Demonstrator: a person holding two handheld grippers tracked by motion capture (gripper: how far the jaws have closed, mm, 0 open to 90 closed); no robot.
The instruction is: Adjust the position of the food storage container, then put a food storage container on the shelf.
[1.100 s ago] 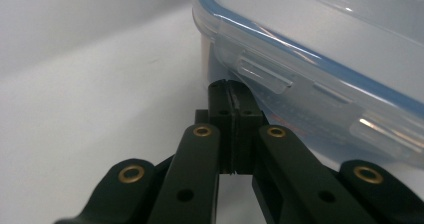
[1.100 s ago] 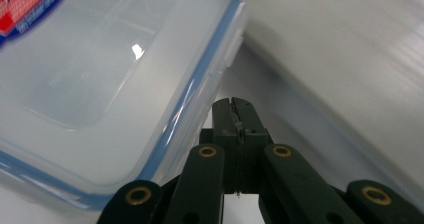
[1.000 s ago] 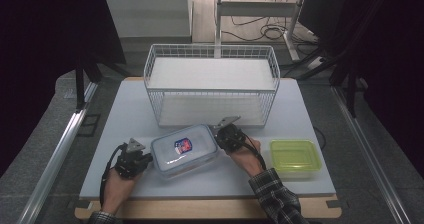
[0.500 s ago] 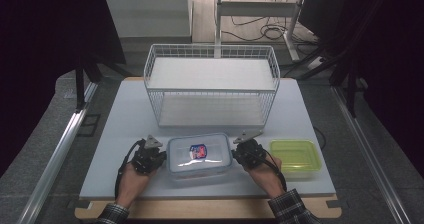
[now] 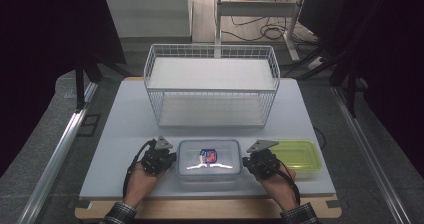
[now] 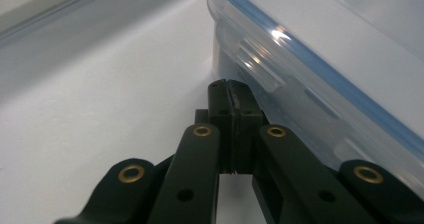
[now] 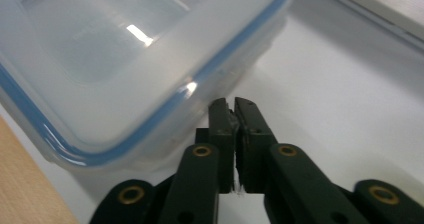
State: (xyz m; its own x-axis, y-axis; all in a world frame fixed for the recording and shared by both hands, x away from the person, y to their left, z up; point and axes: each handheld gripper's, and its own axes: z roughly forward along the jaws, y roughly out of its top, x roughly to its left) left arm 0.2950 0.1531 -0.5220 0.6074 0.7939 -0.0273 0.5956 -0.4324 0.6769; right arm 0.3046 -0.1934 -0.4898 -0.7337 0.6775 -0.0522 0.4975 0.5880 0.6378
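Compared with 1 second ago, the clear box (image 5: 209,158) has turned: then it lay slanted on the worktop (image 5: 125,129), now its long sides run level with the near edge, and it lies a little nearer to the person. It sits at 6 o'clock from the wire basket (image 5: 211,86), near the front of the worktop. Both hands have come nearer to the person too, and now they flank the box.

The left gripper (image 5: 161,159) is at 9 o'clock of the box, just beside its short wall. In the left gripper view its jaws are narrow, the pads almost together with only a thin slit and nothing between them, close to the box wall (image 6: 320,84). These jaws have just been opening a very little.

The right gripper (image 5: 257,163) is at 3 o'clock of the box, between it and the yellow-green container (image 5: 300,154). In the right gripper view its jaws are also narrow, with a small gap and nothing held, next to the corner of the blue-rimmed lid (image 7: 150,59). They too have just been opening slightly.

Whether the jaw tips touch the box I cannot tell. The left edge of the yellow-green container is hidden behind the right gripper. The label on the lid is too small to read. The person's sleeves are cut off by the bottom edge.
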